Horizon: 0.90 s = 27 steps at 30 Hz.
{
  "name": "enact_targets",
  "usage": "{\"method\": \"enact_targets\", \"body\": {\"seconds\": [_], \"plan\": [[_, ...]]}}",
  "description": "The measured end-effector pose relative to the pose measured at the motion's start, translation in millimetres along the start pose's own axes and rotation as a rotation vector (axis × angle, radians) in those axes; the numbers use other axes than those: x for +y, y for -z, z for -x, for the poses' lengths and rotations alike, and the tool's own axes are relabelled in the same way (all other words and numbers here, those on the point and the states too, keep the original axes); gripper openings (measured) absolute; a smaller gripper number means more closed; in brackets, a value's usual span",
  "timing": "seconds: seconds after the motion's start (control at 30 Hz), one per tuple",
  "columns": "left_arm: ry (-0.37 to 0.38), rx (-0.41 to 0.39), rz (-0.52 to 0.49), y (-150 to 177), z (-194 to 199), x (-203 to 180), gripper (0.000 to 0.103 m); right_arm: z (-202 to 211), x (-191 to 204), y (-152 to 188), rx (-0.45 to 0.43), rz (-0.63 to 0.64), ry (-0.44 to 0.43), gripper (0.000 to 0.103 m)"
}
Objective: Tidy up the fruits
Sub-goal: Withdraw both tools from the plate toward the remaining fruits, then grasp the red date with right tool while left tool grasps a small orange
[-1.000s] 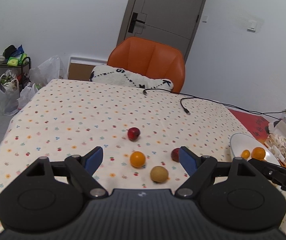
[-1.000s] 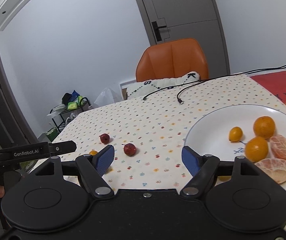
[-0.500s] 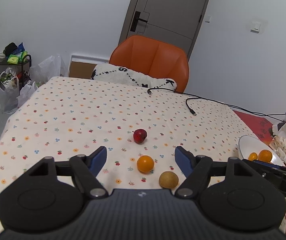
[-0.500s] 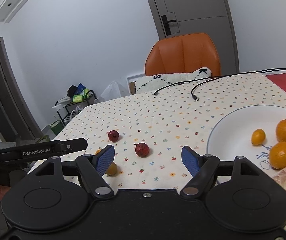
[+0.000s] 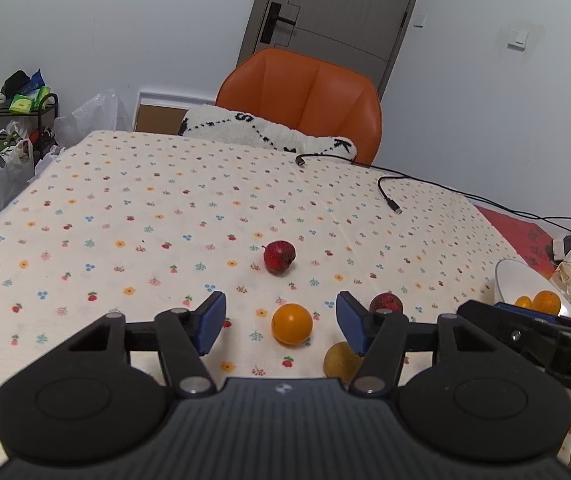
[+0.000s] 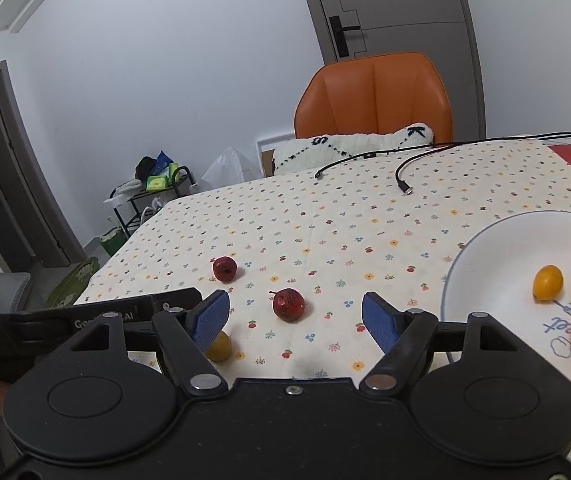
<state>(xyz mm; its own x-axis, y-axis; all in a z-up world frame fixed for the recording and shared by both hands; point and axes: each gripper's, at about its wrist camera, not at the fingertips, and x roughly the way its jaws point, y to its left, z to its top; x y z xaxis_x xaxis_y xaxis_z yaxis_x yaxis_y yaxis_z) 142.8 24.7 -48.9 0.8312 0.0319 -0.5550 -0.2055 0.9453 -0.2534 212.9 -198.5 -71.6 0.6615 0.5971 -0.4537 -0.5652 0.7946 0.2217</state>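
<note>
On the flowered tablecloth lie a red fruit [image 5: 279, 256], an orange [image 5: 292, 323], a second red fruit [image 5: 385, 302] and a yellow-brown fruit [image 5: 339, 362] half hidden by a finger. My left gripper [image 5: 280, 322] is open, low over the cloth, with the orange between its fingers and untouched. My right gripper [image 6: 296, 317] is open too, with a red fruit [image 6: 288, 305] just beyond its gap. Another red fruit [image 6: 224, 268] and the yellow fruit [image 6: 220, 346] lie to its left. The white plate [image 6: 485, 276] at right holds oranges and a kumquat [image 6: 547, 282].
An orange chair [image 5: 305, 96] with a fluffy white cushion [image 5: 253, 128] stands at the far table edge. Black cables [image 5: 389, 196] trail over the far right of the cloth. A red mat [image 5: 521, 232] and packets lie beside the plate. A rack with bags [image 5: 9, 136] stands at left.
Both grippers have drawn back toward the near edge and sunk lower. The orange now sits between the left fingers and a red fruit lines up with the right gap. No fruit has moved.
</note>
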Motion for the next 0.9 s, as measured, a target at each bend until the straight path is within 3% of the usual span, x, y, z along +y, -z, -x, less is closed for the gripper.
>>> {"method": "enact_targets", "body": {"seconds": [0.33, 0.53, 0.9], "plan": [[-0.015, 0.012, -0.011, 7.7, -12.7, -0.4, 0.047, -16.8, 3.7, -1.7, 0.027, 0.021, -0.002, 0.073], [-0.012, 0.007, -0.009, 8.2, -14.7, 1.4, 0.022, -24.9, 7.8, -1.8, 0.039, 0.036, -0.002, 0.073], [0.008, -0.009, 0.022, 7.9, -7.1, 8.1, 0.022, -38.1, 5.5, -0.2, 0.062, 0.045, 0.007, 0.072]]}}
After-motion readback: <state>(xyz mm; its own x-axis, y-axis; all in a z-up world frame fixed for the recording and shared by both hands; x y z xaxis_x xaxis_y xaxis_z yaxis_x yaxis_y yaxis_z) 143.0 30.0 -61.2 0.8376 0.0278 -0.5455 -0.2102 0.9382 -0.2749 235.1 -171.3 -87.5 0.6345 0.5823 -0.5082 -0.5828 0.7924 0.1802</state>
